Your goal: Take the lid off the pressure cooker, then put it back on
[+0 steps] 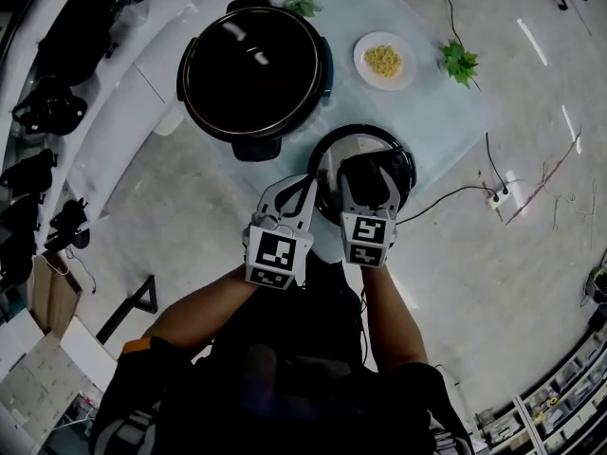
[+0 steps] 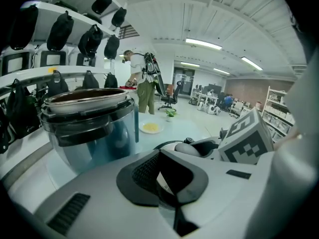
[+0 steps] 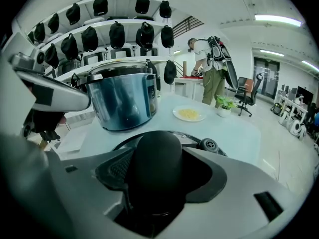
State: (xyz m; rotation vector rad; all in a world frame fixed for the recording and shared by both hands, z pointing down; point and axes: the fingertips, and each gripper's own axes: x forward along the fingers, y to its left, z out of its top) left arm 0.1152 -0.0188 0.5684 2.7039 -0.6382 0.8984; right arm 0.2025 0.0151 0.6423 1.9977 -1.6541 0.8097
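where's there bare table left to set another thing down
The best bare patch is the table corner right of the lid, below the plate and right plant. A narrow strip runs between pot and plate. The near edge is crowded by the lid, left gripper and right gripper.

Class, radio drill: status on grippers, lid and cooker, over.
Right gripper shut on knob of lid. Left gripper at lid's rim, grip unclear. Lid off, on table beside open cooker. Nothing between them.
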